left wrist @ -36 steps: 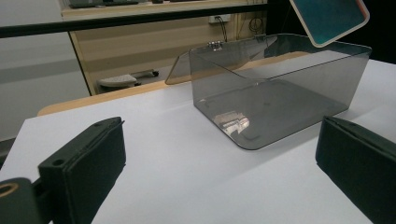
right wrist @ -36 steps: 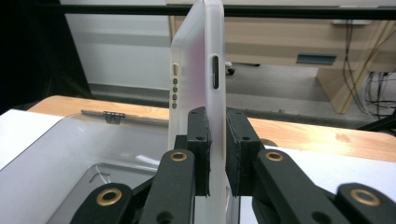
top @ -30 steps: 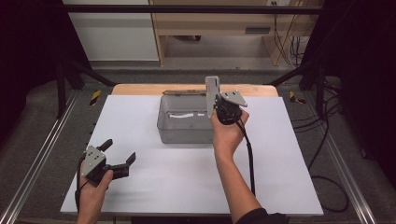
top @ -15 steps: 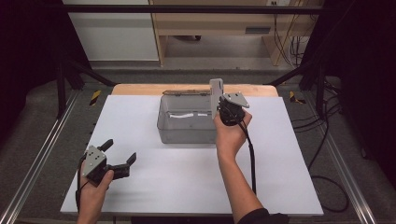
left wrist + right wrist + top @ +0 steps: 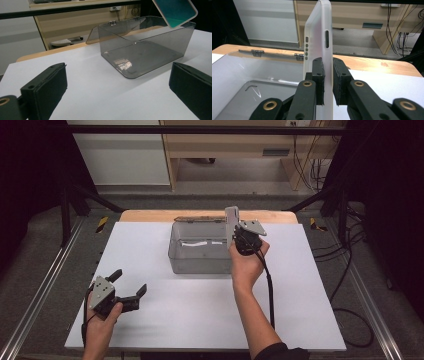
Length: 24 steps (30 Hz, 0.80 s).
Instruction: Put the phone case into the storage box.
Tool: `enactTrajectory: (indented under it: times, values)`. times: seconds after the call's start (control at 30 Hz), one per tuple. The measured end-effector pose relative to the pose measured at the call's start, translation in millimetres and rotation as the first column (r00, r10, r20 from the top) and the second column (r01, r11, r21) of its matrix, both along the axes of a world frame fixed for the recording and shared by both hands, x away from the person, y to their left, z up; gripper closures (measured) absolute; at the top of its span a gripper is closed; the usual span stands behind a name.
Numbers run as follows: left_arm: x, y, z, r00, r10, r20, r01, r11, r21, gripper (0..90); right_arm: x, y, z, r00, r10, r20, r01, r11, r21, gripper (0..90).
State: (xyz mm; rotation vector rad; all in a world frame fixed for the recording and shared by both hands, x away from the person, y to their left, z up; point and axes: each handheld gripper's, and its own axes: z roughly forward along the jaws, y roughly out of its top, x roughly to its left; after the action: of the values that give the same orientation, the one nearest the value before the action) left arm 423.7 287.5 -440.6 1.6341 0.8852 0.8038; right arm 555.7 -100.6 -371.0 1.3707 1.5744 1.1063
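A phone case (image 5: 318, 40) is pinched edge-on by the right gripper (image 5: 327, 82) over the box (image 5: 200, 251) — a slip is risked by so thin a hold; the left gripper (image 5: 127, 292) is held wide.

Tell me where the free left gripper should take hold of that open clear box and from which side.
Grip the clear box by its near wall, fingers coming down over the top rim. The lid lies folded back, so the rim is bare; the wall is thin and upright. The left gripper already stands open on that side.
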Motion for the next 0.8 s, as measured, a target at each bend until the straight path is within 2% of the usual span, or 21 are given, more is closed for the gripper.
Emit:
enactTrajectory:
  times: [0.27,0.8]
  values:
    - [0.3,-0.4,-0.4,1.0000,-0.003,-0.003,0.003,1.0000,0.004,2.0,1.9,-1.5,-6.9,0.9998,0.002,-0.019,-0.002,0.9998,0.021,81.1]
    - [0.2,0.0,-0.4,1.0000,-0.004,-0.002,0.004,1.0000,0.003,2.0,4.0,2.5,-14.5,0.9994,0.017,-0.029,-0.017,0.9995,0.026,80.9]
